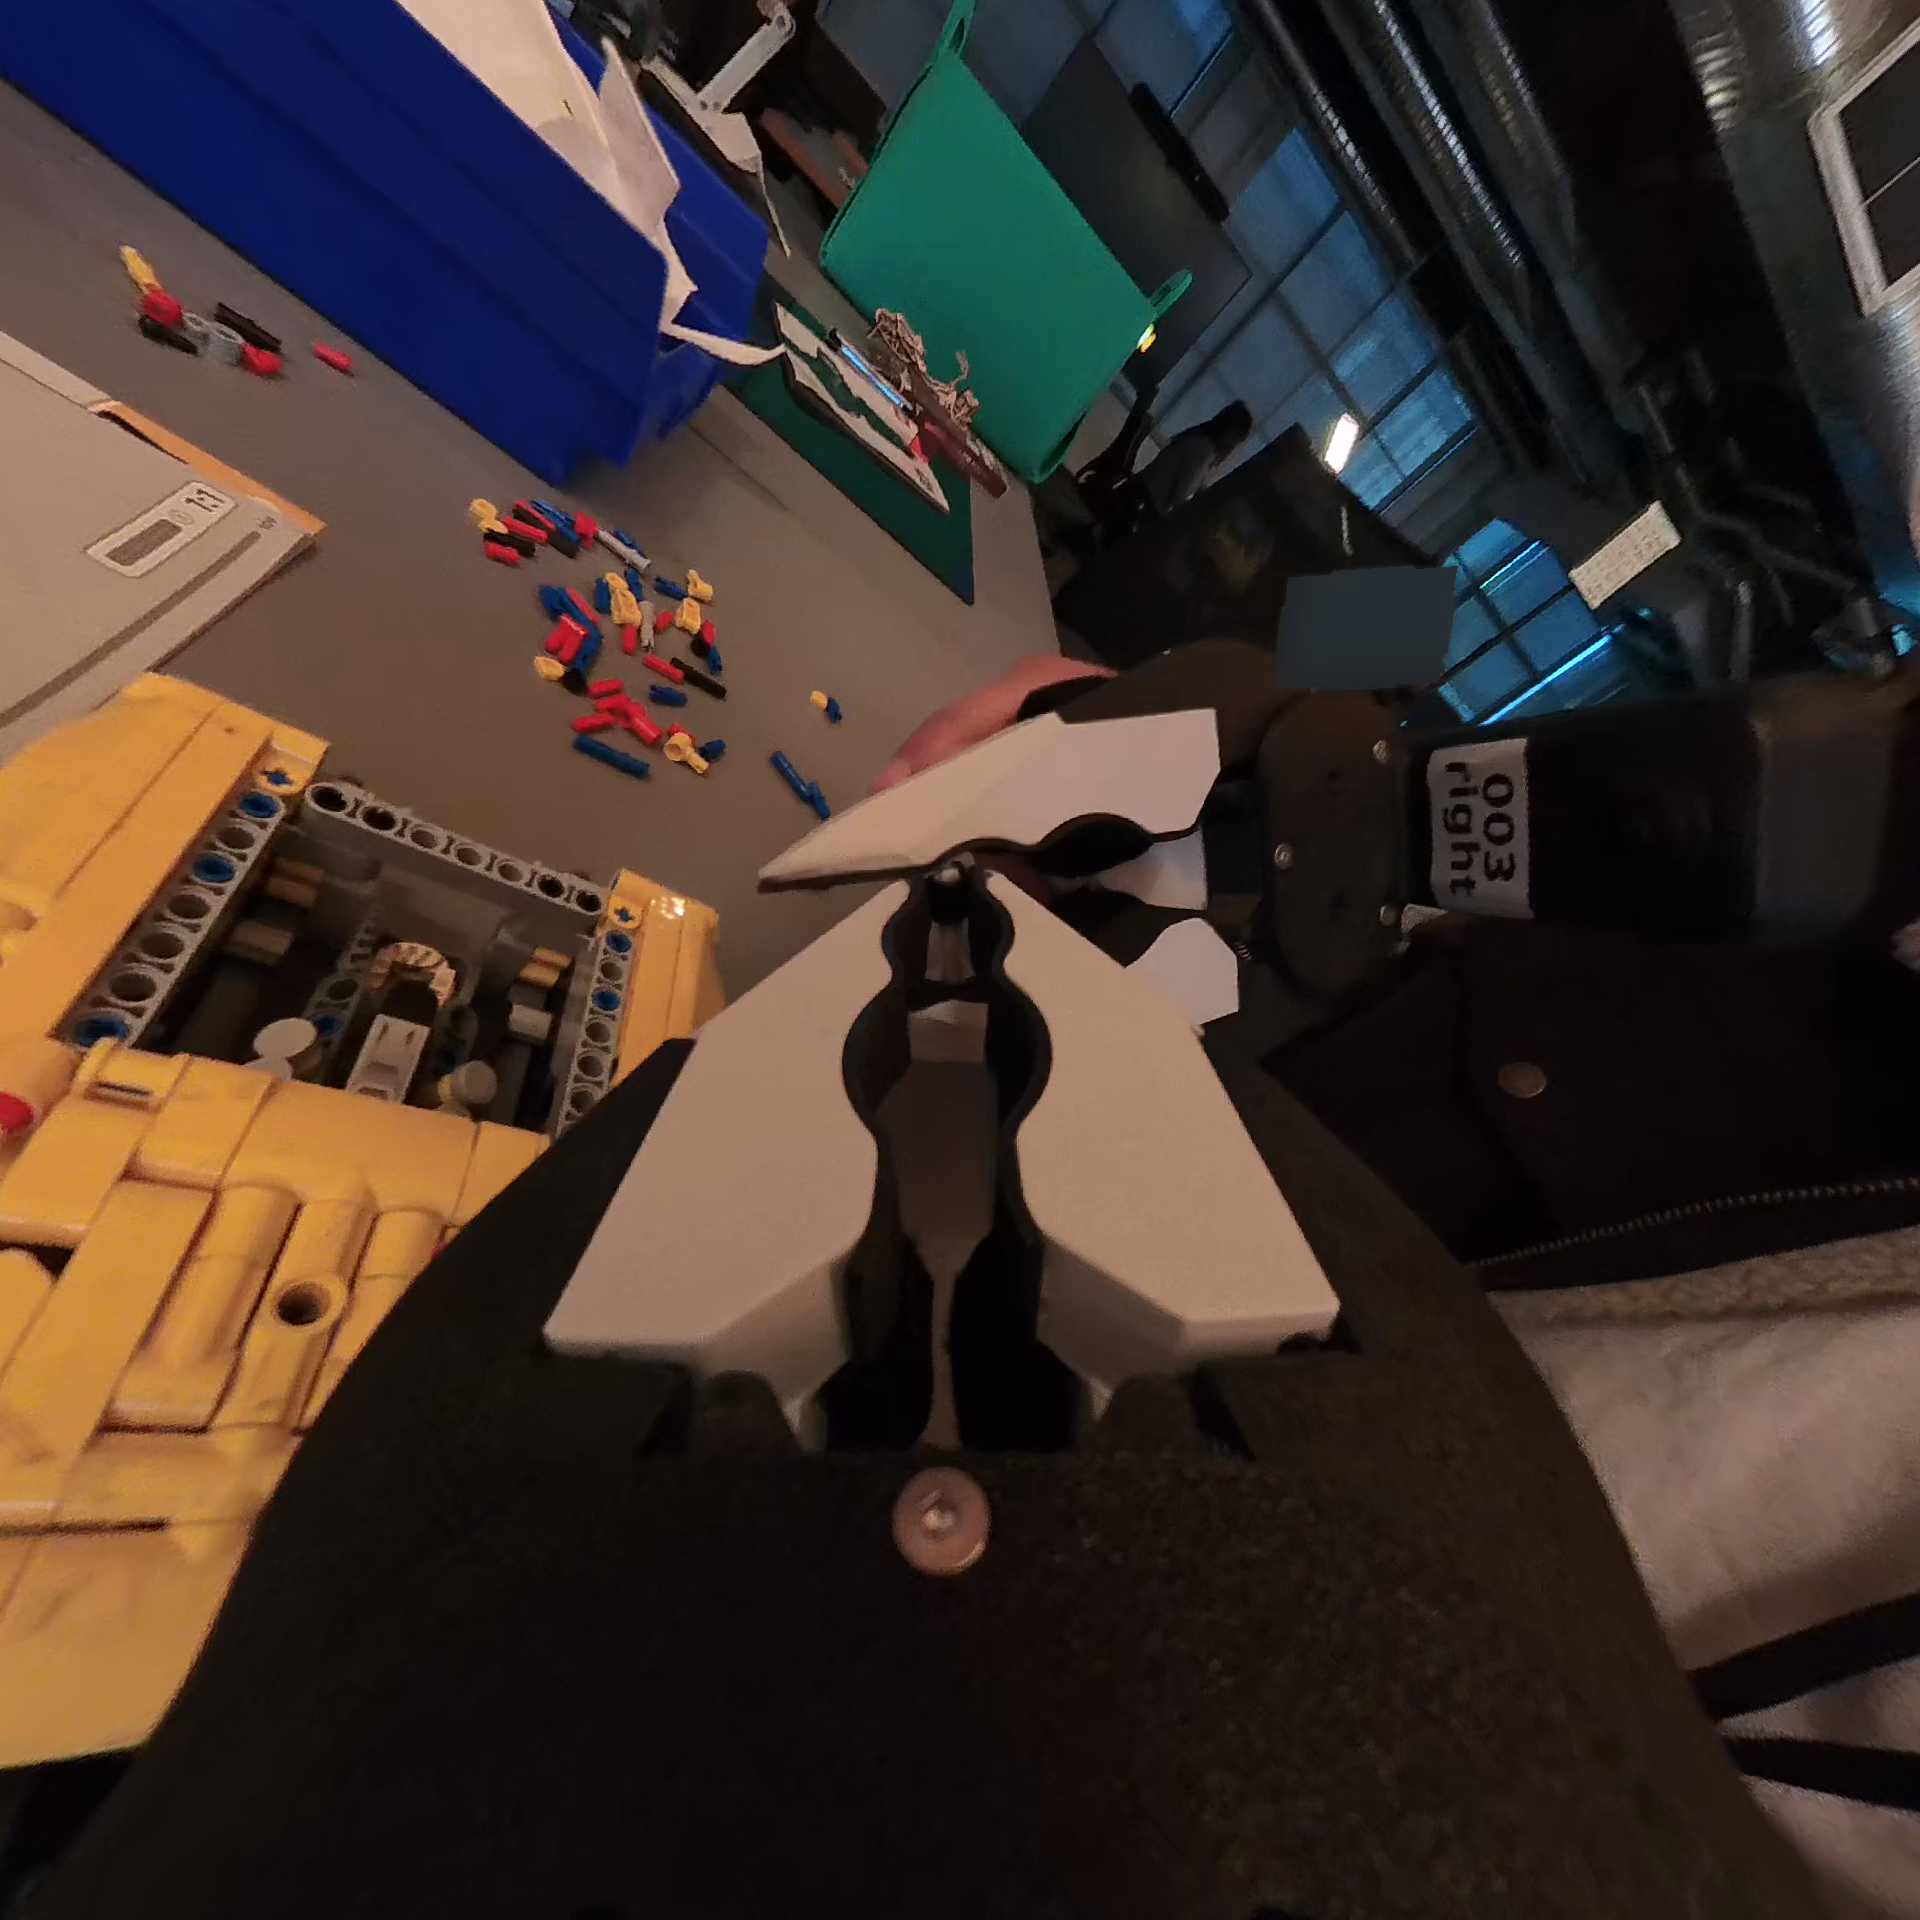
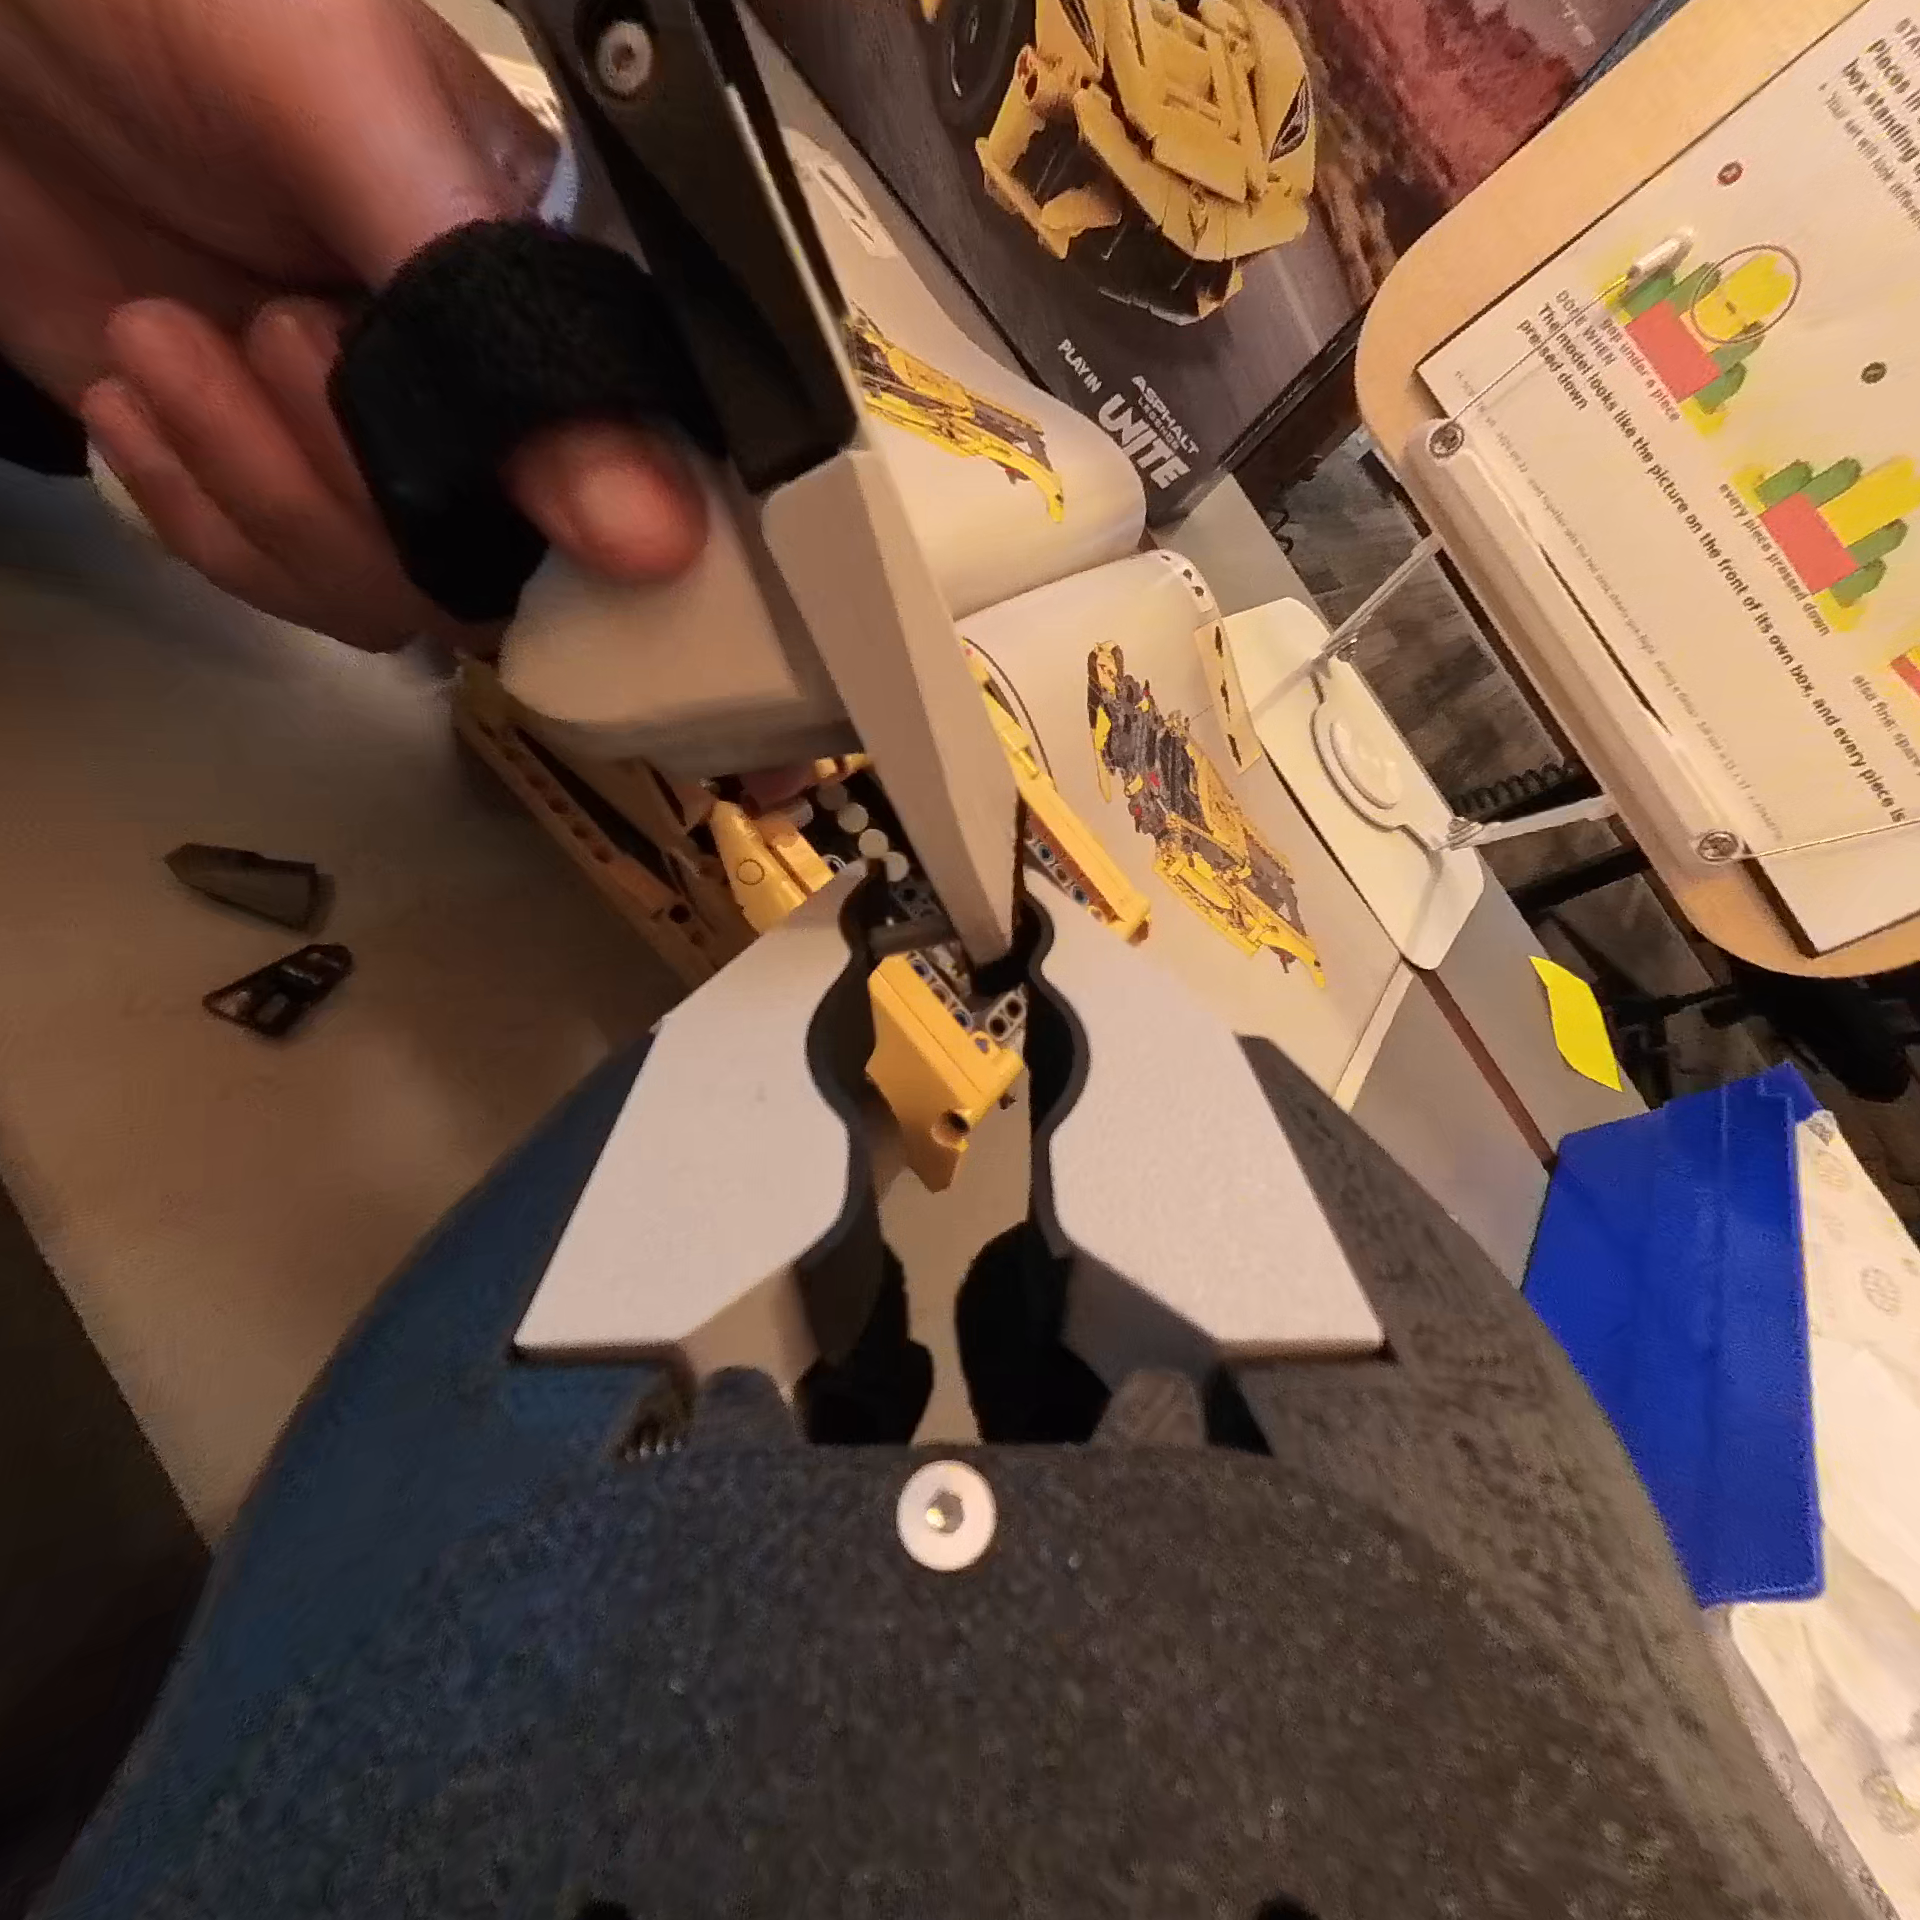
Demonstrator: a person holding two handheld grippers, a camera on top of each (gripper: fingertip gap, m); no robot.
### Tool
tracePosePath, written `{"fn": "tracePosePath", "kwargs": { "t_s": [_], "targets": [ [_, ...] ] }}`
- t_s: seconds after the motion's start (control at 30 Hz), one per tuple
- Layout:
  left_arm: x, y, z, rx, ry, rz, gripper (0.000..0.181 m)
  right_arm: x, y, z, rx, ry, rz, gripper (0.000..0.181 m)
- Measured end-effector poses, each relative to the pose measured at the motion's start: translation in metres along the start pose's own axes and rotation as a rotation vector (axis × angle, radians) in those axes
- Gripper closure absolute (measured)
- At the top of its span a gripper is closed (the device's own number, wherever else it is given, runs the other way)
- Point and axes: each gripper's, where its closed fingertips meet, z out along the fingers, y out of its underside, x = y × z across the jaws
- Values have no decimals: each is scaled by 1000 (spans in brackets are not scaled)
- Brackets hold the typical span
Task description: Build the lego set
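Note:
The yellow Lego car model lies at the left with its grey frame open; in the right wrist view it shows through the jaws. My left gripper is shut on a small black pin at its tips. In the right wrist view it comes down from above, its finger pointing into my right gripper, and the dark pin sticks out sideways. My right gripper reaches in from the right. Its jaws stand partly apart around the left tips and pin.
Loose red, blue, yellow and black pins lie on the grey table, and a smaller group lies farther back. Blue bins and a green board stand behind. The open instruction booklet, set box, blue bin and two black parts lie around.

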Motion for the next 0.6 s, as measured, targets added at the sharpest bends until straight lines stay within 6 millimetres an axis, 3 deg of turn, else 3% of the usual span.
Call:
{"fn": "tracePosePath", "kwargs": {
  "t_s": [0.5, 0.6],
  "targets": [
    [-8, -1, 0, 6, -53, 4, 174, 8, 10, 2, -91, 101, -134, 159],
    [-7, 2, 3, -3, -49, 12, 174, 10, 10, 0, -84, 102, -109, 171]
  ]
}}
